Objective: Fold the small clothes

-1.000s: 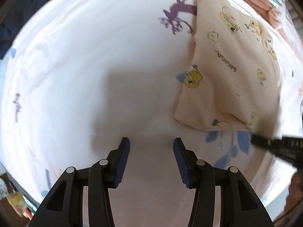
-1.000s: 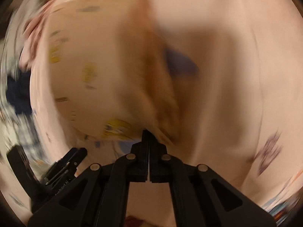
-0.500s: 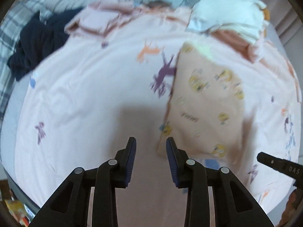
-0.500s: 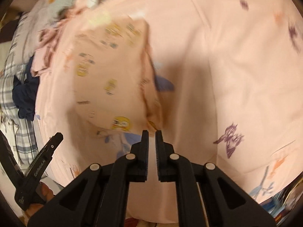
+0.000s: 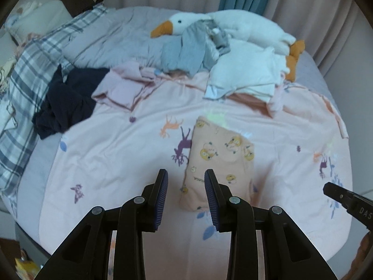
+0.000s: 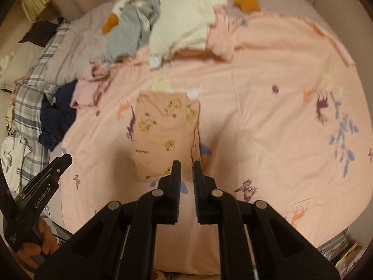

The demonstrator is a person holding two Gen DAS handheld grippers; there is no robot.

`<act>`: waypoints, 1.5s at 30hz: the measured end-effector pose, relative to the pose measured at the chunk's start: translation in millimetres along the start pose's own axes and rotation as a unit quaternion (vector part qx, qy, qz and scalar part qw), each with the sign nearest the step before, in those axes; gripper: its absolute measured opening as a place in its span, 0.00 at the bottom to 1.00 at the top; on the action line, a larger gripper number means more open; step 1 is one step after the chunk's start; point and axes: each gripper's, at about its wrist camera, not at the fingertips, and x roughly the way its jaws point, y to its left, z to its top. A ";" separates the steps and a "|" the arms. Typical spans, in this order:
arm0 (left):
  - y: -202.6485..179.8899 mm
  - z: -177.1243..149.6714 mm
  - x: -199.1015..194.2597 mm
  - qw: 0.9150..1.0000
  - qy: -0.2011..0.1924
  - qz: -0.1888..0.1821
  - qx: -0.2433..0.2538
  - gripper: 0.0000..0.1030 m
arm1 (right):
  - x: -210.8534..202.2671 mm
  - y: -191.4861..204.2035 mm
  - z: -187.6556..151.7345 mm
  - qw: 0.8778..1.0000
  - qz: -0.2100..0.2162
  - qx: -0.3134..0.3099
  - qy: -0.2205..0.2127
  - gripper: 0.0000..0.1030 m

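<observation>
A folded peach garment (image 5: 221,158) (image 6: 163,135) printed with yellow cartoon figures lies flat on the pink animal-print sheet (image 5: 116,151). My left gripper (image 5: 185,172) hangs high above its near left corner, open, with nothing between the blue pads. My right gripper (image 6: 187,163) hovers over the garment's near right corner; its jaws stand a narrow gap apart and are opening, with nothing between them. Each gripper shows in the other's view: the right gripper's tip (image 5: 345,200) at the right edge, and the left gripper (image 6: 46,182) at lower left, held by a hand (image 6: 35,240).
Unfolded clothes are heaped at the far side of the sheet: a navy piece (image 5: 67,100), a pink one (image 5: 121,86), a grey one (image 5: 186,49) and a white one (image 5: 247,70). A goose plush (image 5: 233,23) lies behind them. A plaid quilt (image 5: 23,88) runs along the left.
Both grippers have risen away from the garment, so more of the bed shows. The right jaws went from shut to slightly apart. The left jaws narrowed.
</observation>
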 end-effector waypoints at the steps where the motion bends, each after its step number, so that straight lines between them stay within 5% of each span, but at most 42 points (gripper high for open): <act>1: -1.1 3.1 -6.8 1.000 -0.003 -0.001 -0.002 0.34 | -8.4 1.8 0.5 1.000 -0.005 -0.001 -0.005 0.12; 11: -19.2 19.8 -51.6 1.000 -0.010 -0.016 0.010 0.34 | -59.9 13.1 1.3 0.999 0.012 -0.011 -0.029 0.12; 13: -21.0 22.3 -59.6 1.000 -0.018 -0.021 0.011 0.34 | -64.8 12.4 1.1 0.999 0.020 -0.006 -0.032 0.15; 15: -23.0 25.4 -65.3 0.999 -0.023 -0.038 0.016 0.37 | -71.0 10.0 1.5 0.999 0.029 0.003 -0.033 0.28; 17: -25.4 28.8 -68.2 0.998 -0.014 -0.051 0.018 0.49 | -75.2 8.4 1.0 0.999 0.036 0.007 -0.034 0.46; 25: -26.9 26.8 -84.5 0.996 -0.018 -0.086 0.035 0.94 | -98.9 5.8 -3.0 0.998 0.026 0.008 -0.052 0.76; 27: -28.1 24.5 -85.7 0.995 -0.019 -0.089 0.048 0.94 | -103.9 2.9 -5.9 0.998 0.024 0.016 -0.058 0.86; 33: -25.3 24.3 -97.4 0.993 -0.035 -0.109 0.028 0.94 | -109.9 -2.3 -11.6 0.998 0.008 0.018 -0.051 0.91; 45: -34.2 15.0 -93.0 0.996 -0.021 -0.073 0.039 0.95 | -115.0 2.9 -17.6 0.998 0.010 0.016 -0.060 0.96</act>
